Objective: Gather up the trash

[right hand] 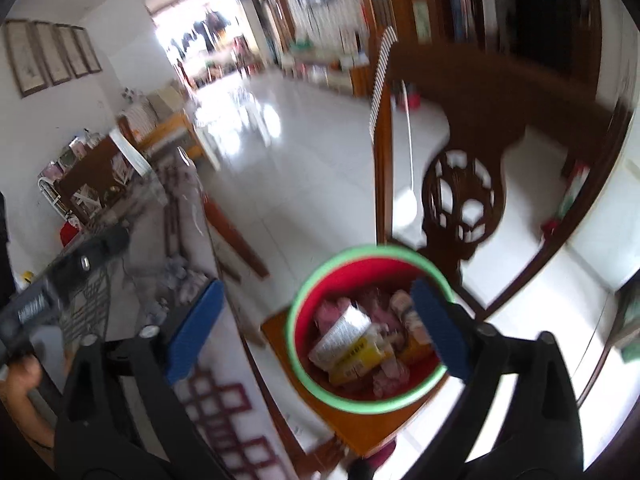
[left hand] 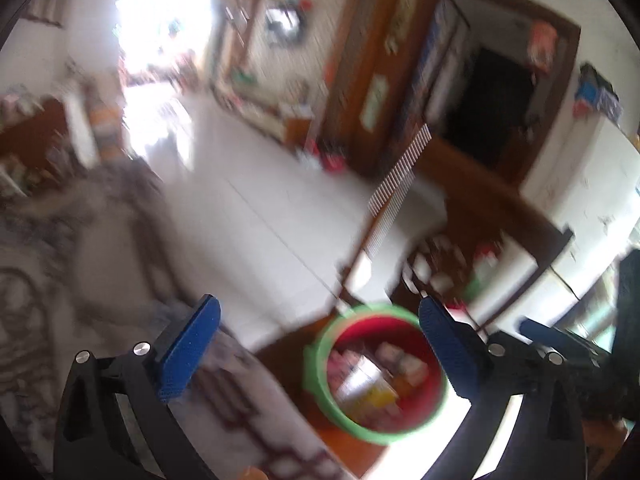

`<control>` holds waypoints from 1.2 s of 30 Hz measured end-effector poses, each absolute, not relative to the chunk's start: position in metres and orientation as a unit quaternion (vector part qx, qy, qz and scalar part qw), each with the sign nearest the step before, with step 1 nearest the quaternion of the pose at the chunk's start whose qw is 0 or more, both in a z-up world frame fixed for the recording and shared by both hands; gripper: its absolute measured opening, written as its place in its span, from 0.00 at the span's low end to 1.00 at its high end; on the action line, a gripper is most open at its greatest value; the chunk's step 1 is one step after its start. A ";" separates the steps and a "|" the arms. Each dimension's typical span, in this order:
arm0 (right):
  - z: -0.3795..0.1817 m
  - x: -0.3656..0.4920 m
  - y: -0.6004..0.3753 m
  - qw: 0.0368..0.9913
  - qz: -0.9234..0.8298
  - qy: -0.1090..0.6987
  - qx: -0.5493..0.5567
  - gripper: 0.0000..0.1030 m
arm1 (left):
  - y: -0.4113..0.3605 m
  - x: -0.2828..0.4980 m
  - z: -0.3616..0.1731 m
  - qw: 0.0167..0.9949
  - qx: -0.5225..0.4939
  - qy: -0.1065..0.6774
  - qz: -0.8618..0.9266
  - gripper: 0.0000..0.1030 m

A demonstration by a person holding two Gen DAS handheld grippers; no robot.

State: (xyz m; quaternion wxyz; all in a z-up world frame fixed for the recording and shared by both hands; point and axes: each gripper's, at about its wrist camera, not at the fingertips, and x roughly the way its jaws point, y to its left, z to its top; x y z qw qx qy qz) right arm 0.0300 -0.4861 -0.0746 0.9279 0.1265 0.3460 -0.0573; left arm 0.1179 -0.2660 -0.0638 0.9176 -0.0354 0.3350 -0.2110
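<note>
Trash bin: a red bucket with a green rim, standing on a low orange-brown wooden stool on the white tiled floor. It sits just beside the edge of a table covered in a pale cloth with a dark red lattice print. Inside the bin: crumpled pinkish paper, a white carton with printed text lying tilted on a yellow carton, plus more wrappers too blurred to name. Right gripper: blue-padded jaws spread wide, nothing between the pads; the bin is seen through the gap, below and beyond them, not touched. Left gripper: likewise released, jaws far apart and empty, the same bin visible between its fingers and under the right-hand one. In the right wrist view the left gripper's black body shows at the left edge over the table, with the person's hand on its grip. A carved dark wooden chair stands behind the bin. A heap of grey crumpled material lies on the table. Left wrist view is heavily motion-blurred; far-room detail unreadable.
</note>
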 end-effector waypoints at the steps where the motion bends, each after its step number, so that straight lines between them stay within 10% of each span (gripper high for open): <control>1: -0.066 0.021 -0.469 0.939 -0.073 0.318 0.108 0.96 | -0.256 0.113 -0.056 0.926 -0.029 0.319 -0.200 0.92; 36: -0.031 -0.030 -0.312 0.946 -0.122 0.277 0.116 0.96 | -0.078 0.035 0.010 0.961 -0.032 0.246 -0.120 0.92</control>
